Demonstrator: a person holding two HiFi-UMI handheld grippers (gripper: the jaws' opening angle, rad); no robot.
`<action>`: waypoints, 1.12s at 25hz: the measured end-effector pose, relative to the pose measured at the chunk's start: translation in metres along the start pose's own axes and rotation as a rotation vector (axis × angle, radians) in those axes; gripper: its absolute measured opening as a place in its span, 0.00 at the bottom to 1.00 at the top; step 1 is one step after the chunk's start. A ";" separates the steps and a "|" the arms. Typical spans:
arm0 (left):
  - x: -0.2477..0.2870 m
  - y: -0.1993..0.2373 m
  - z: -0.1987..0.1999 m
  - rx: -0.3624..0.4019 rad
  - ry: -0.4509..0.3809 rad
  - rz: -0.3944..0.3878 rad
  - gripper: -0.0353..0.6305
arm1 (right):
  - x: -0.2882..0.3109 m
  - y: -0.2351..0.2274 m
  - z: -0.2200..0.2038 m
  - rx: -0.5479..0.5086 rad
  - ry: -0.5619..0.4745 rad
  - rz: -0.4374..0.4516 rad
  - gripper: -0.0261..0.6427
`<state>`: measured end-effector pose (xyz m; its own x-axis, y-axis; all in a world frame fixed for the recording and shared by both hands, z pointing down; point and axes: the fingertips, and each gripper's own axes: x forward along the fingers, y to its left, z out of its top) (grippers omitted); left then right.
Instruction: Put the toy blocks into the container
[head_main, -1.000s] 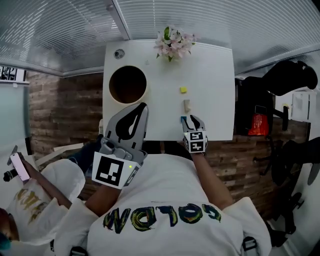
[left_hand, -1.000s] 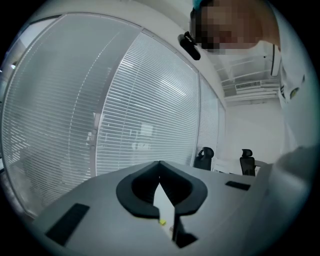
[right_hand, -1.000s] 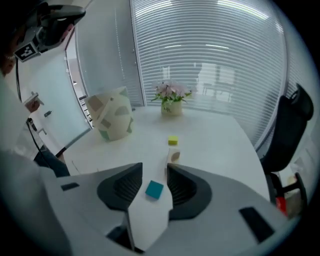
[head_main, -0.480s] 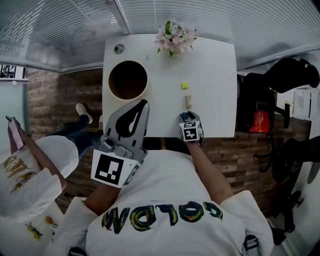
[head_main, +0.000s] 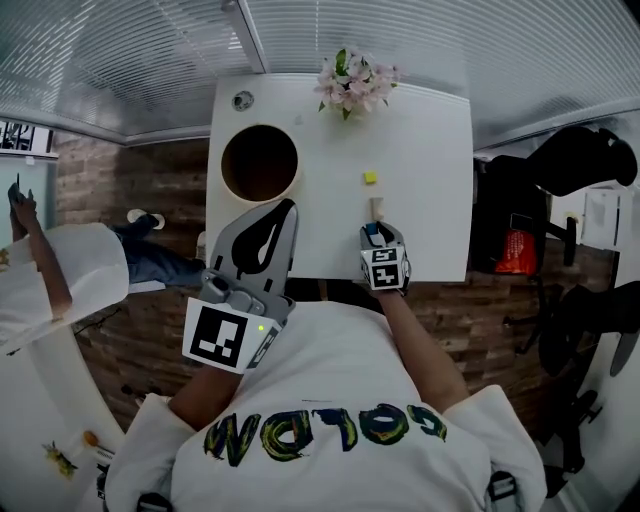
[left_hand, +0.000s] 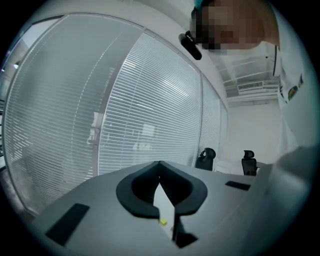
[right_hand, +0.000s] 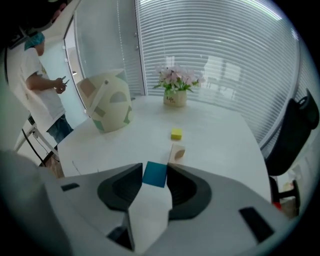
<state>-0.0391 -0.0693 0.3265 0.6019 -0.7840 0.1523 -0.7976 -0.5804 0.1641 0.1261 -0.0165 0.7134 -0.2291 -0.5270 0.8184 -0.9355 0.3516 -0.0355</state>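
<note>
Gripping the blue block (right_hand: 154, 176), the right tool (right_hand: 155, 167) has just closed its jaws; the left tool (left_hand: 159, 163) is clenched empty.

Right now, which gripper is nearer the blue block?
Right. The right gripper has just been closing its jaws and clamps the blue block on the table. The left gripper hangs shut over the table's near edge, well to the block's left, not touching it.

The white rectangular table (right_hand: 220, 135) bears a blue square block (right_hand: 154, 176) within the right gripper (right_hand: 154, 166)'s just-closed jaws, a beige wooden block (right_hand: 176, 152) and a yellow cube (right_hand: 176, 134) beyond, and a cream round container (right_hand: 111, 102) leftward.
</note>
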 end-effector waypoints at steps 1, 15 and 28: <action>0.000 0.000 0.001 0.000 -0.003 0.001 0.06 | -0.008 -0.002 0.011 -0.004 -0.027 -0.006 0.28; 0.008 0.002 0.015 0.007 -0.067 0.029 0.06 | -0.178 -0.040 0.204 -0.104 -0.494 -0.079 0.28; 0.016 0.007 0.022 0.006 -0.083 0.079 0.06 | -0.245 -0.032 0.264 -0.148 -0.644 -0.061 0.28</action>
<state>-0.0364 -0.0908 0.3085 0.5315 -0.8429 0.0835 -0.8431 -0.5169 0.1484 0.1413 -0.1027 0.3627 -0.3353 -0.8902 0.3084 -0.9154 0.3852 0.1168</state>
